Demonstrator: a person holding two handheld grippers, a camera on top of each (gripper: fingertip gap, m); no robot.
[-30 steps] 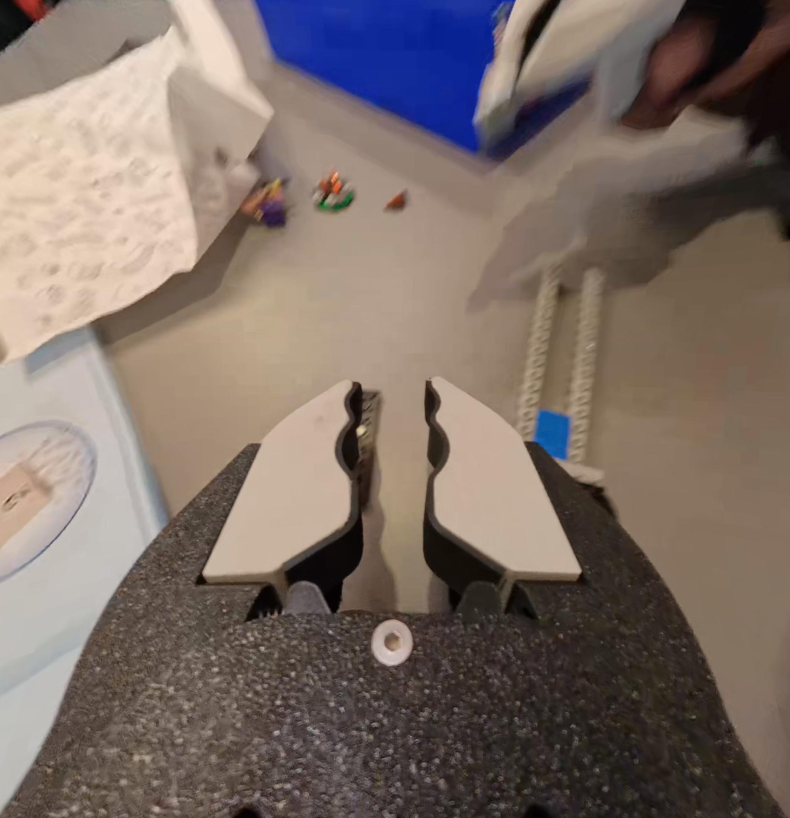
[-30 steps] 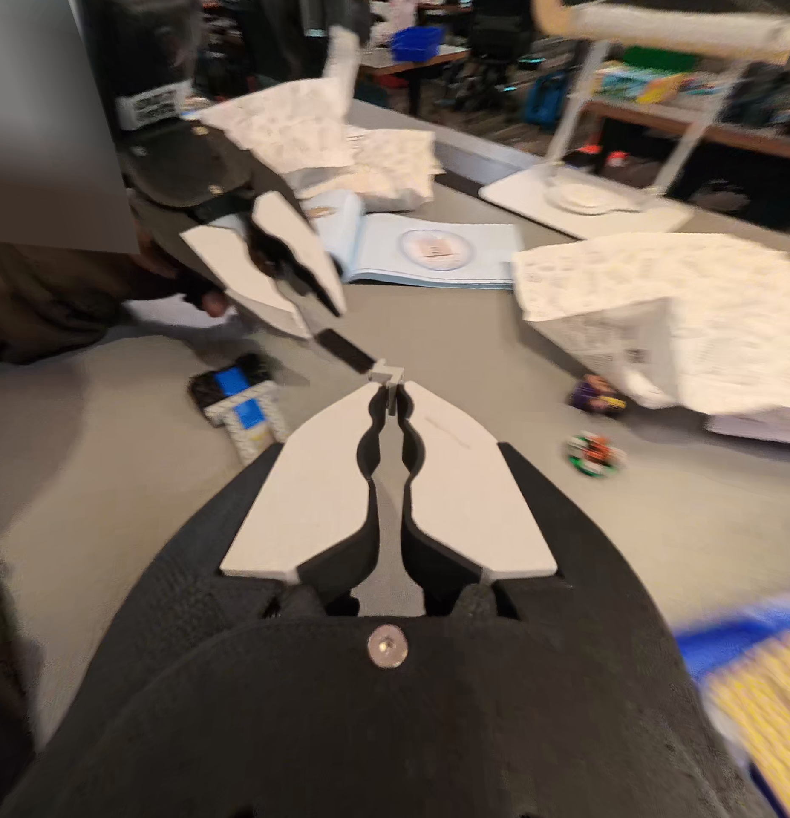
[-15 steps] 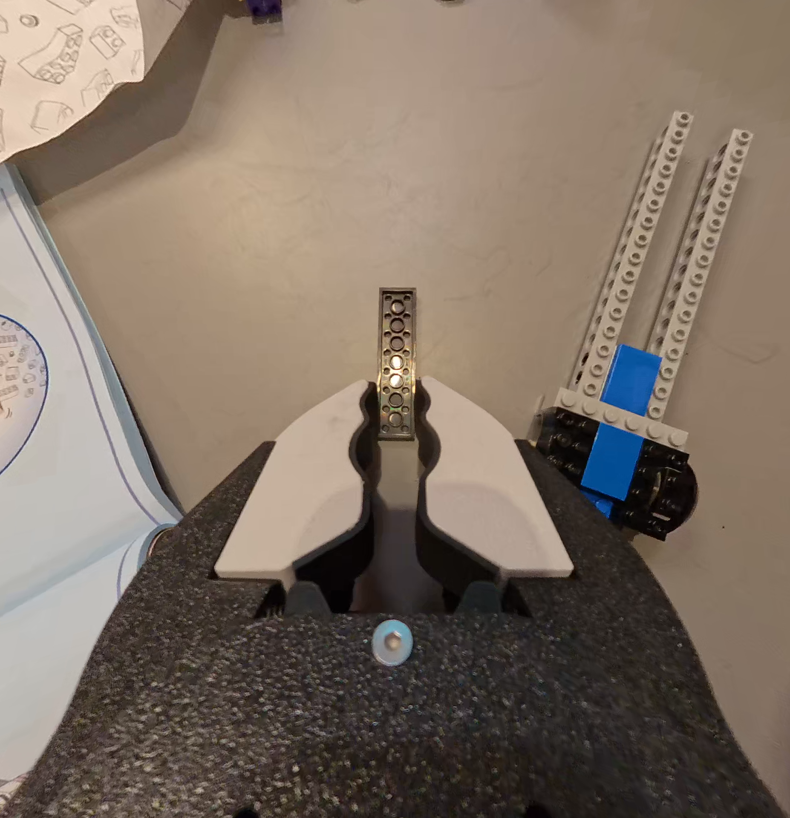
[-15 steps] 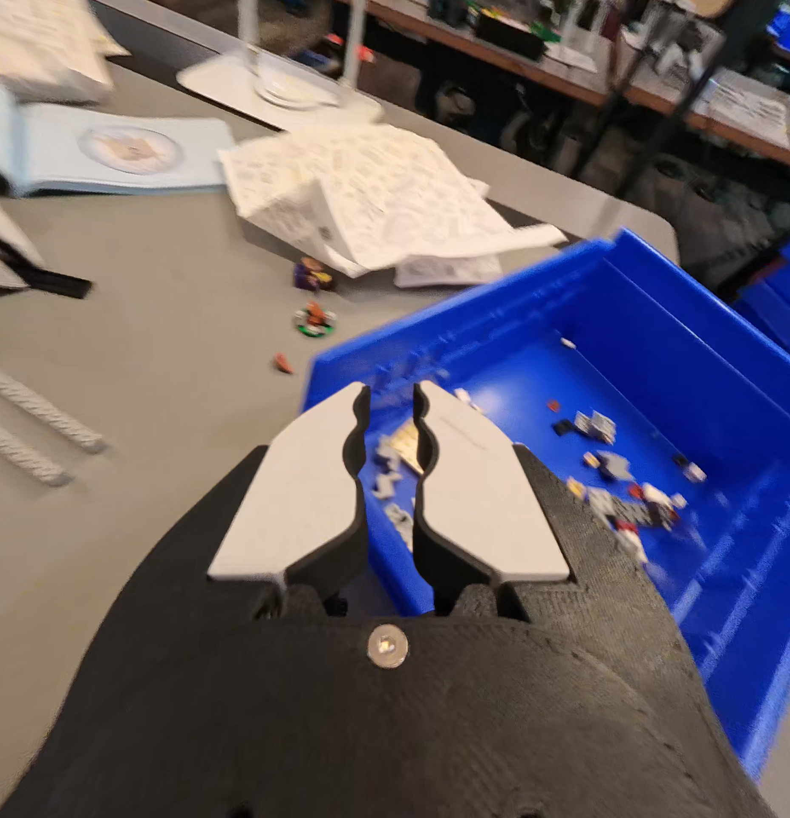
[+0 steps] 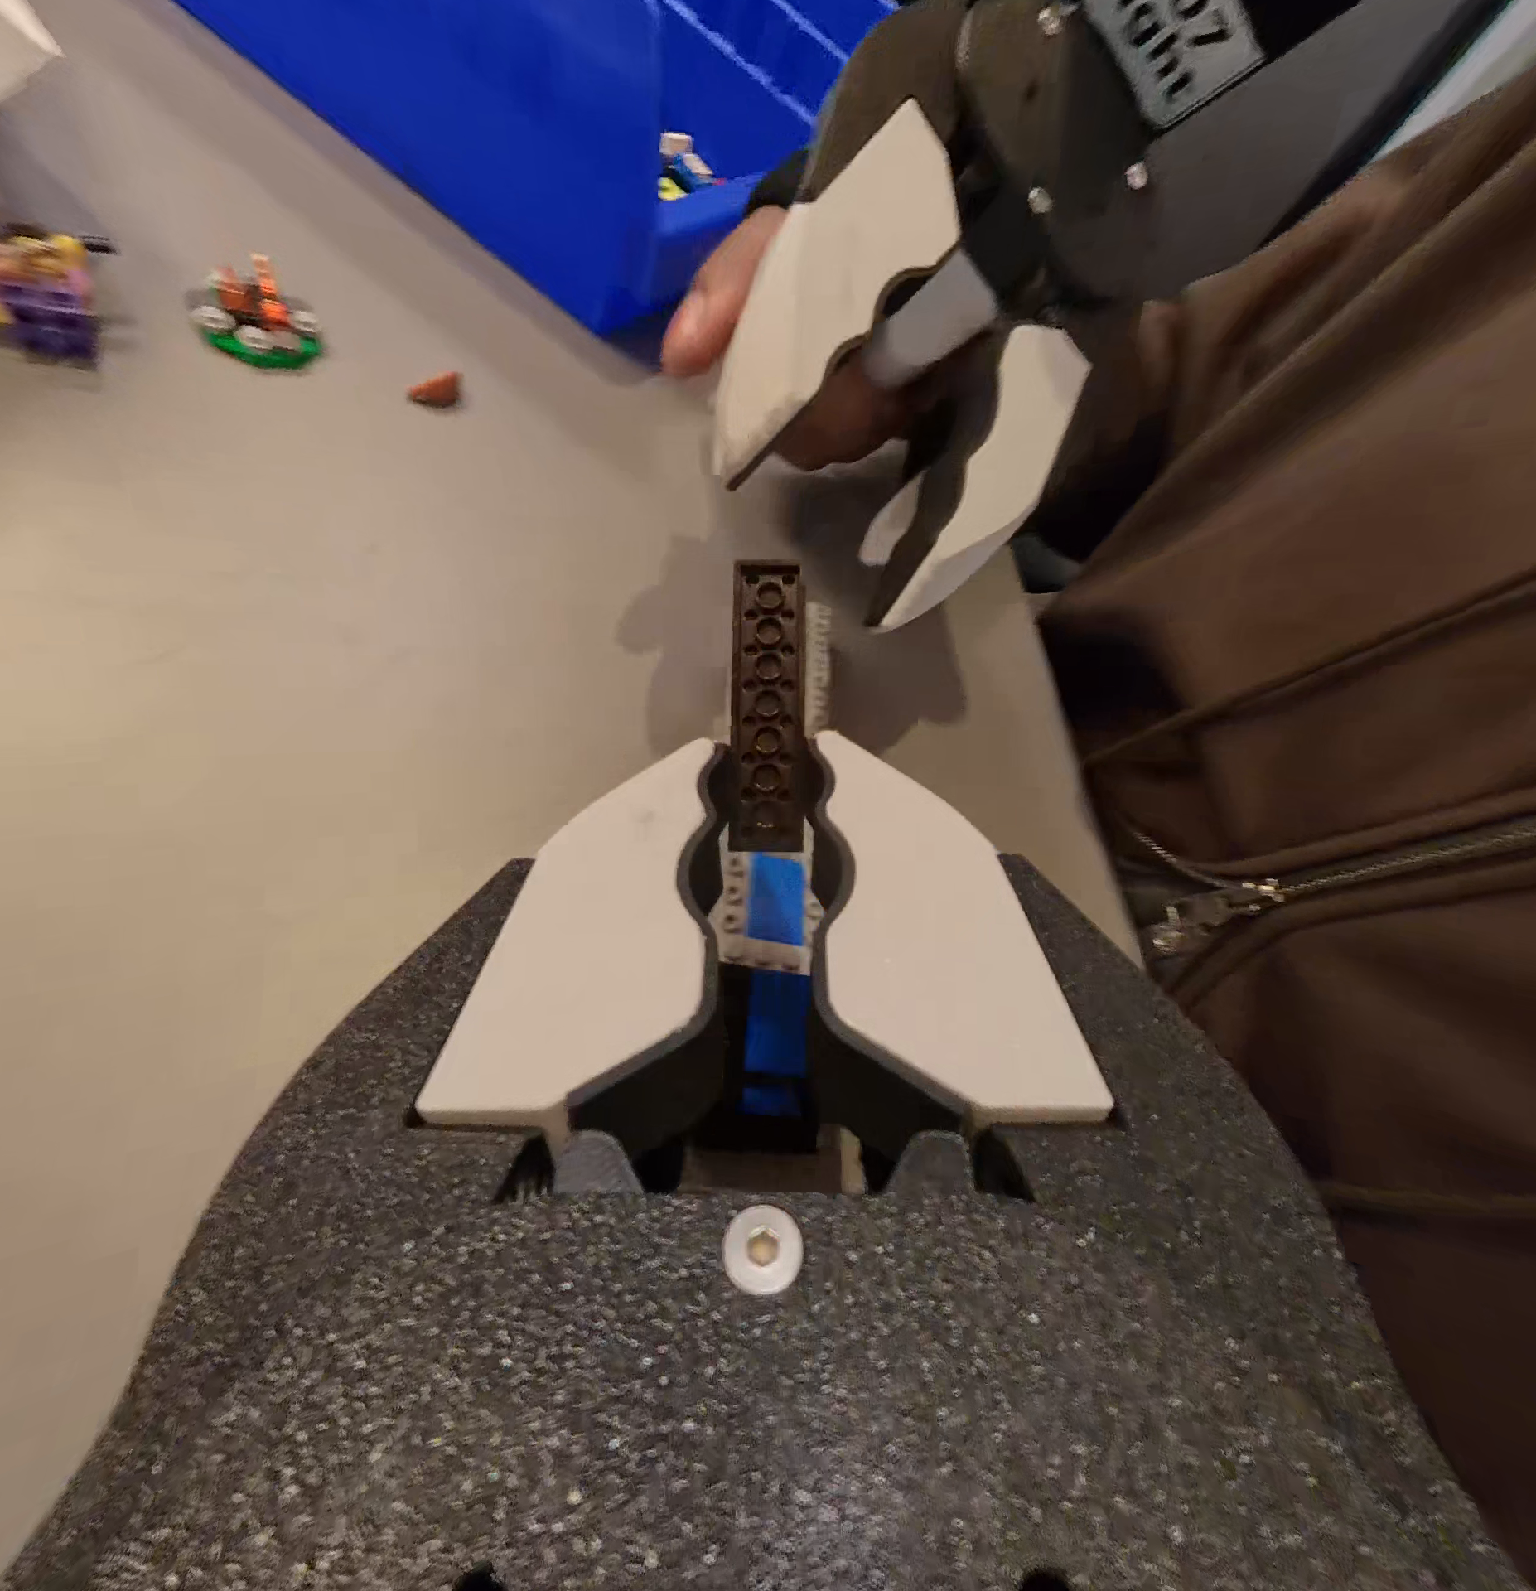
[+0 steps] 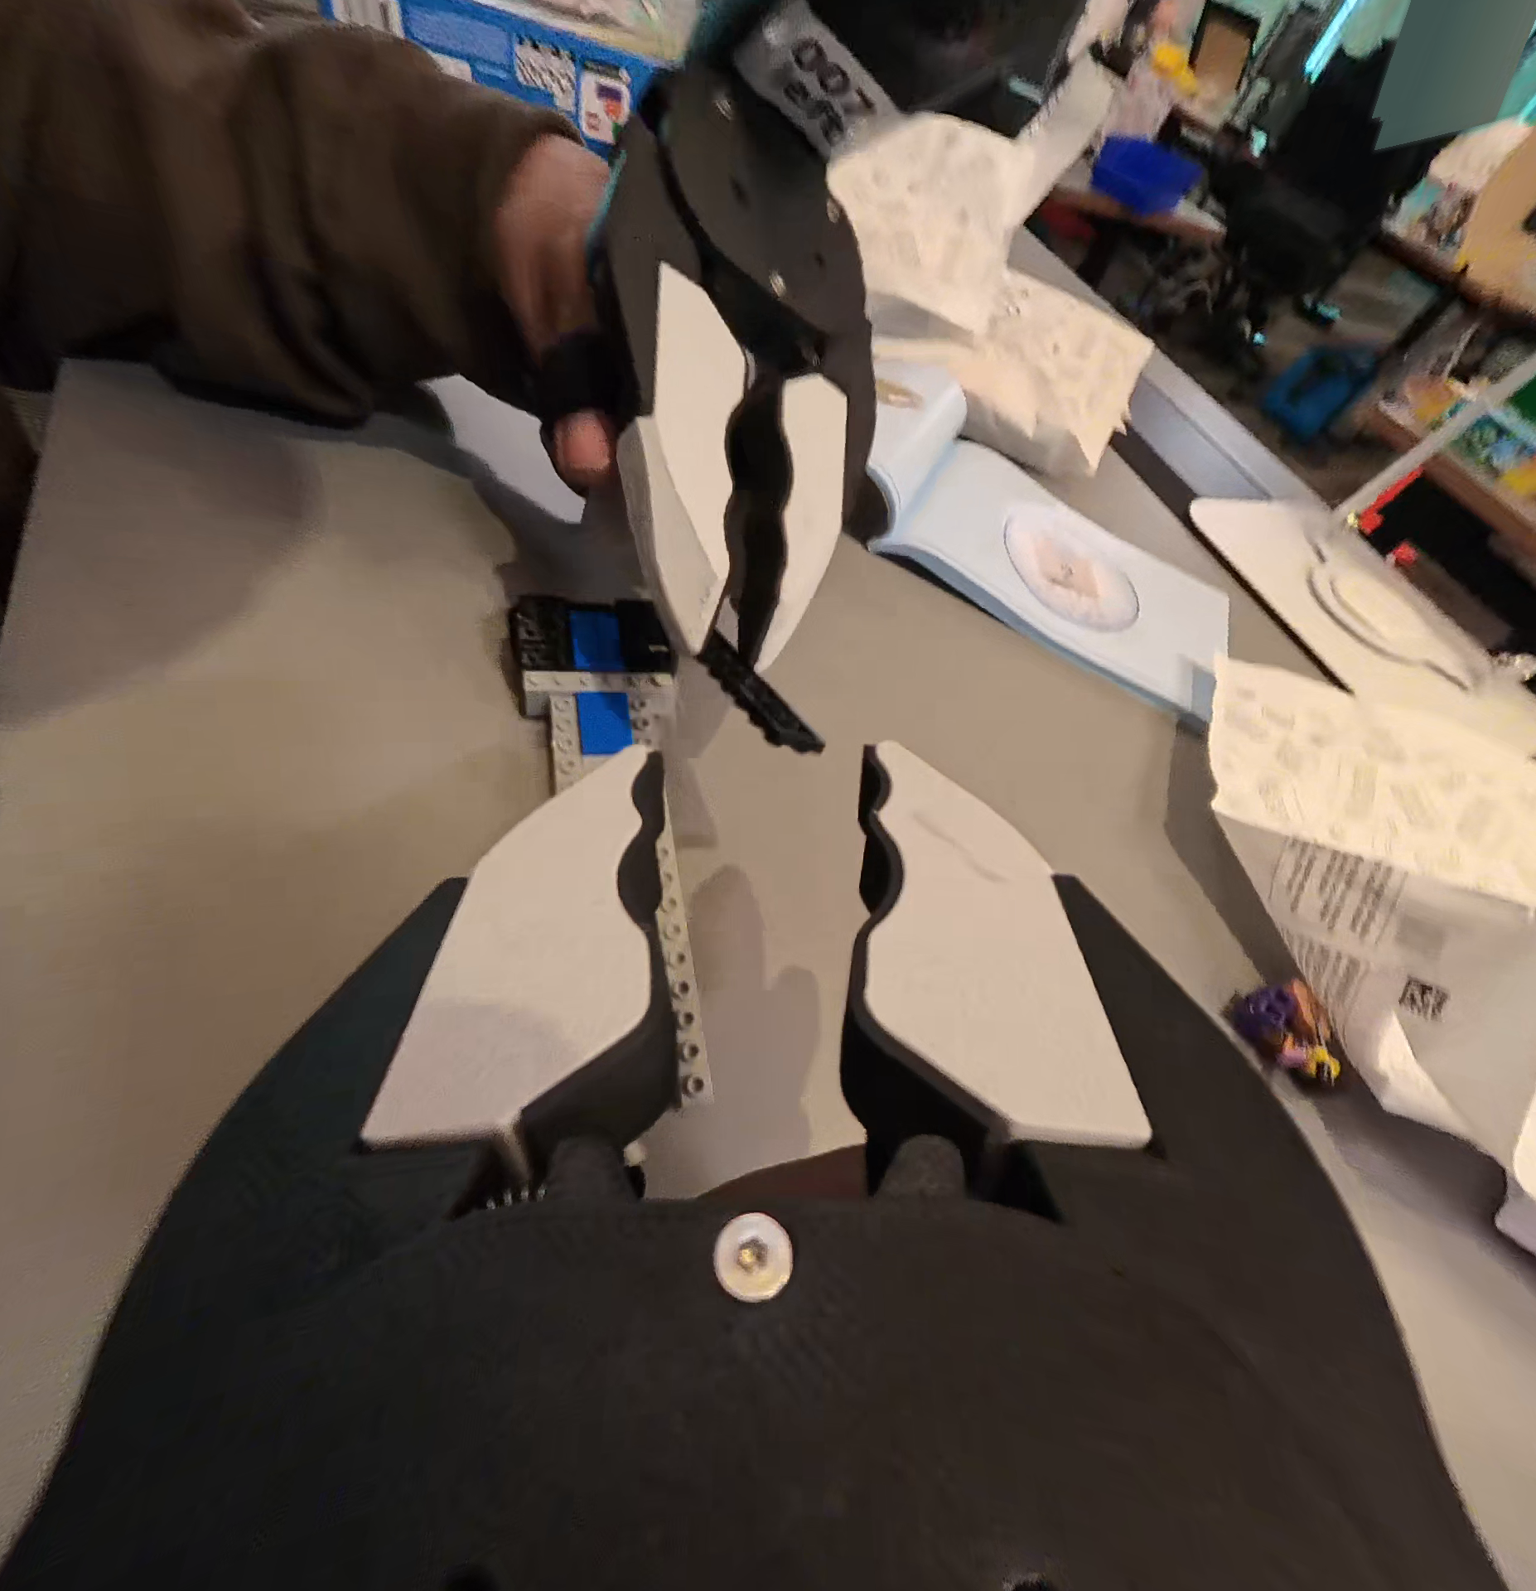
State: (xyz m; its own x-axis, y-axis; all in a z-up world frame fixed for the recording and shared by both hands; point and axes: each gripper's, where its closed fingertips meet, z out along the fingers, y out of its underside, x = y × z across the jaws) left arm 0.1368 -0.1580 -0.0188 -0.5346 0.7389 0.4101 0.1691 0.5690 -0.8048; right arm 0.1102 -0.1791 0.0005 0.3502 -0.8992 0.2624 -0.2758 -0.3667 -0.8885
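While the grey table (image 6: 188,775) carries everything, the biggest thing on it is a blue bin (image 5: 506,129) at the far edge in the left wrist view, with small bricks inside. An open pale-blue booklet (image 6: 1049,568) and crumpled printed sheets (image 6: 1384,792) lie toward the table's right side in the right wrist view.

A flat brick assembly (image 6: 592,663) lies near the table's left edge: a black and blue block at one end, a grey crossbar, and long grey beams (image 6: 680,956) with holes running away from it along the table toward the right gripper.

The left gripper (image 5: 769,758), held by a hand in a brown sleeve (image 6: 231,198), hangs just above that assembly. Its fingers (image 5: 627,904) are nearly closed and press on both long edges of a thin black plate (image 5: 766,689), gripping it at one end. The plate's long axis runs straight out along the fingers; in the right wrist view it slants down toward the table, its free end pointing at the right gripper.

The right gripper (image 6: 760,758) has its fingers (image 6: 962,930) spread wide with nothing between them, low over the table. One grey beam shows just beside its left finger. The plate's free end hangs near its fingertips, apart from them.

Small brick figures, one purple (image 5: 41,297), one green and orange (image 5: 252,318), sit by the sheets.
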